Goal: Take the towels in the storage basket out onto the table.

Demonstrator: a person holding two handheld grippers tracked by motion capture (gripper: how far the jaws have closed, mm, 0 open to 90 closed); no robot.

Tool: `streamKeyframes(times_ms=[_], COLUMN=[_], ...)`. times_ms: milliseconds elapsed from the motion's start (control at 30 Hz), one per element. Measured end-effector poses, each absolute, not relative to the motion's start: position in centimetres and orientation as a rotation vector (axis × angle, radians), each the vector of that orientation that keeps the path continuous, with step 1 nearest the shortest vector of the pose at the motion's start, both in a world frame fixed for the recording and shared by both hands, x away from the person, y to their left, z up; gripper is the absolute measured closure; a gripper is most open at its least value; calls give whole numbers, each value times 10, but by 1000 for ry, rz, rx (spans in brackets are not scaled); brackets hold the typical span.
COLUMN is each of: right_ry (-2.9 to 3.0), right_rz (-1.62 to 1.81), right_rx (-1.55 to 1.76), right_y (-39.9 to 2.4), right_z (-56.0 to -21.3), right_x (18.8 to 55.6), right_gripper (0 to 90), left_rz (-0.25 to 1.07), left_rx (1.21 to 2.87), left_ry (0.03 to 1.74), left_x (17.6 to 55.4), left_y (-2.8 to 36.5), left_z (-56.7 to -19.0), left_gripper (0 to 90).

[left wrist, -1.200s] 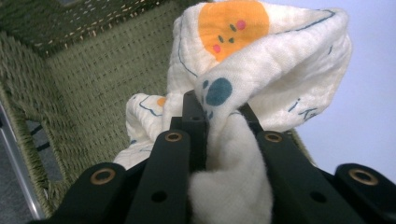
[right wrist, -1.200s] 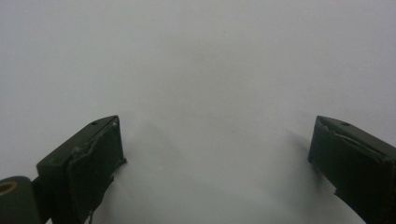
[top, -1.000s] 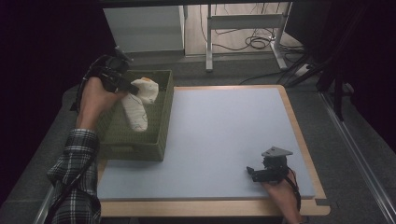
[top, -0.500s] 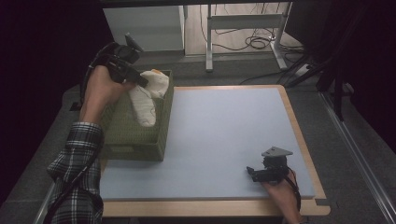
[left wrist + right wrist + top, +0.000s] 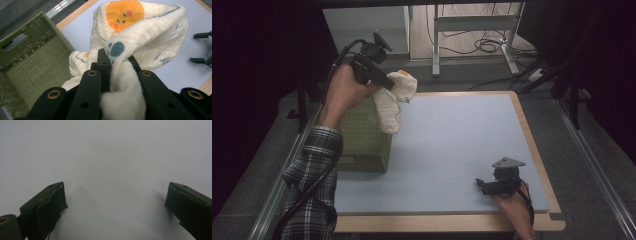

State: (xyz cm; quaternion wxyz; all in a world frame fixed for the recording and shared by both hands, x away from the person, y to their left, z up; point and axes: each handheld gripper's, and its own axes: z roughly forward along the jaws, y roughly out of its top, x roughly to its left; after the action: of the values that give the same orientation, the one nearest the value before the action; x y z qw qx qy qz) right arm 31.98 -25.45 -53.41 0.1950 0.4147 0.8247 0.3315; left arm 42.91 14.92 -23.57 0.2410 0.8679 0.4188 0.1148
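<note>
A cream cloth [image 5: 393, 106] printed with an orange face and blue marks [image 5: 140, 32] hangs from my left gripper [image 5: 388, 84], which is shut on a bunched fold of it [image 5: 117, 58]. The cloth dangles over the right rim of a green woven basket [image 5: 362, 140], partly above the pale blue mat [image 5: 452, 145]. The basket's inside [image 5: 30, 65] lies below and to the left in the left gripper view. My right gripper [image 5: 482, 186] rests low near the mat's front right corner. Its jaws stand wide apart [image 5: 116, 200] with only the bare mat between them.
A wooden border [image 5: 532, 145] frames the mat on the table. Behind the table stand a metal desk frame and cables [image 5: 477, 40] on the floor. A rail [image 5: 597, 170] runs along the right side. The right gripper's jaws [image 5: 200, 47] appear far off in the left gripper view.
My left gripper has risen and moved right and toward the far edge, lifting the cloth up out of the basket. The right gripper has stayed put.
</note>
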Motion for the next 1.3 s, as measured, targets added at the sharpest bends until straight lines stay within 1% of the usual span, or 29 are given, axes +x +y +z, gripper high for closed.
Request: streamKeyframes(times_ms=[200,367,400,533,567,600,633,667,733,767,900,1000,1300], right_ry=[2312,2313,2313,2315,2314,2314,2315,2315,2315,2315,2315,2314,2313], right_rz=[930,933,933,933,932,932,933,933,933,933,933,934,933], right_rx=[1164,1167,1167,1165,1165,1165,1165,1165,1165,1165,1166,1168,1168], right_y=[-254,-254,-254,-255,-255,-255,-255,-255,-255,-255,-255,-254,-254], right_z=[-534,-534,-534,-534,-534,-534,-534,-534,-534,-534,-534,-534,-534], right_x=[320,320,320,320,320,320,320,320,320,320,320,320,320], right_gripper=[32,32,32,32,32,32,32,32,32,32,32,32,32], left_rz=[285,249,249,228,216,216,215,215,199,199,195,188,154], left_rx=[2394,2430,2430,2459,2466,2466,2476,2476,2487,2487,2510,2512,2515], left_ry=[1102,1053,1053,1018,1013,1013,997,997,982,982,953,944,903], left_x=[436,445,445,451,454,454,457,457,461,461,466,467,474], left_y=[126,99,99,84,77,77,71,71,63,63,51,47,25], left_z=[-246,-265,-265,-283,-294,-294,-305,-305,-321,-321,-346,-355,-404], left_gripper=[800,800,799,799,798,798,798,798,798,797,795,792,786])
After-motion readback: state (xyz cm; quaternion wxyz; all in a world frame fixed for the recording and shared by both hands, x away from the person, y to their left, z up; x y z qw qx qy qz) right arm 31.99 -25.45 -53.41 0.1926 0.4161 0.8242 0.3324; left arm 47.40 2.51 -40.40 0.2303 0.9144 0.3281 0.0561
